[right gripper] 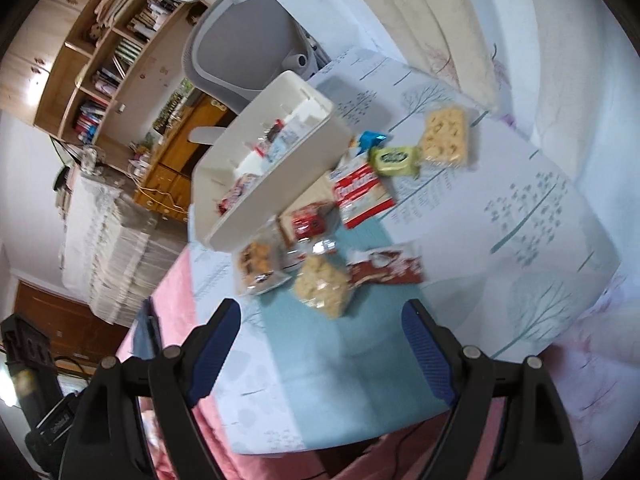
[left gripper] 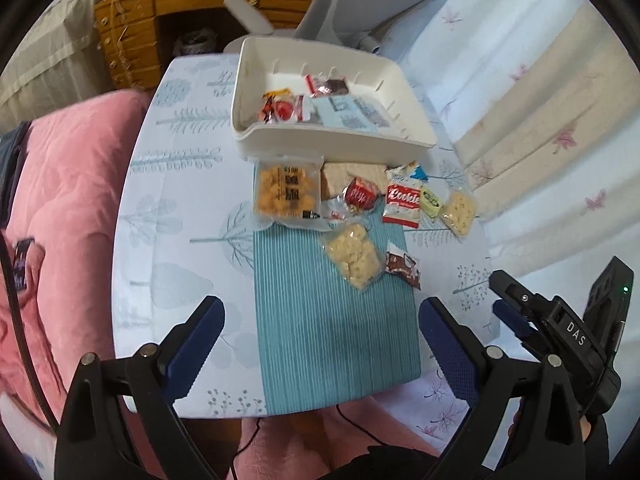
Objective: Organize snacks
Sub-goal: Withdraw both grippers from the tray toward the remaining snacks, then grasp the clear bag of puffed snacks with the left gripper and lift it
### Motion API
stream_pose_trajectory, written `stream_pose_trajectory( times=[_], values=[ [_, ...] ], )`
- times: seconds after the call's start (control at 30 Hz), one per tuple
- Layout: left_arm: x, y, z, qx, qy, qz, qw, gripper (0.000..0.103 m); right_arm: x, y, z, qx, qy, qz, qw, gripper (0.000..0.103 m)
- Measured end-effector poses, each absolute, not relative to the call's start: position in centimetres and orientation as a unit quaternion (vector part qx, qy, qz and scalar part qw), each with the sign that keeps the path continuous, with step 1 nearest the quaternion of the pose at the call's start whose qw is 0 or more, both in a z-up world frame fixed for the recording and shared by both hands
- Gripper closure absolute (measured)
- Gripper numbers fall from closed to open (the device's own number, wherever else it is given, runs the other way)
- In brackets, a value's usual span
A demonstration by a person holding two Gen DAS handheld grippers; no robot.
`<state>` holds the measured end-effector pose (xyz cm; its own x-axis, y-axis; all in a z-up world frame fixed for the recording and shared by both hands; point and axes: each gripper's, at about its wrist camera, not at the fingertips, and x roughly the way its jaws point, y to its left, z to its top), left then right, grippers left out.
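Note:
A white bin (left gripper: pixel 256 138) (right gripper: pixel 280 204) at the table's far end holds several wrapped snacks. In front of it lie loose snacks: a clear tub of orange puffs (left gripper: pixel 286 192) (right gripper: pixel 256 266), a red packet (left gripper: pixel 362 194) (right gripper: pixel 308 222), a red-and-white cookie bag (left gripper: pixel 402 204) (right gripper: pixel 362 194), a green packet (left gripper: pixel 431 201) (right gripper: pixel 394 160), pale cracker bags (left gripper: pixel 354 256) (right gripper: pixel 322 286) and a brown wrapper (left gripper: pixel 404 270) (right gripper: pixel 386 270). My left gripper (left gripper: pixel 322 344) is open and empty above the teal mat (left gripper: pixel 336 332). My right gripper (right gripper: pixel 322 352) is open and empty too, short of the cracker bag.
The small table (left gripper: pixel 180 240) wears a pale tree-print cloth. A pink quilt (left gripper: pixel 60 208) lies left, patterned bedding (left gripper: pixel 540 120) right. A grey office chair (right gripper: pixel 248 40) and a wooden desk (left gripper: pixel 180 8) stand behind the bin. The right gripper's body (left gripper: pixel 560 328) shows at the left view's lower right.

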<state>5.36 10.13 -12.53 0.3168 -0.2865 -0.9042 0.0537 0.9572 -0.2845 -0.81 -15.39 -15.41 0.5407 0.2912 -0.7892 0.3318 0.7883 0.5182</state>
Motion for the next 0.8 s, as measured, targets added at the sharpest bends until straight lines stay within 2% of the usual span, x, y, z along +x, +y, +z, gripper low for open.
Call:
stream_pose_trajectory(
  times=[0.8],
  values=[
    [11.1,1.9,-20.5,-0.204,0.623,0.081,0.751,0.007,11.2,-28.3,-20.1,0.278,0.571,0.028,0.772,0.020]
  ],
)
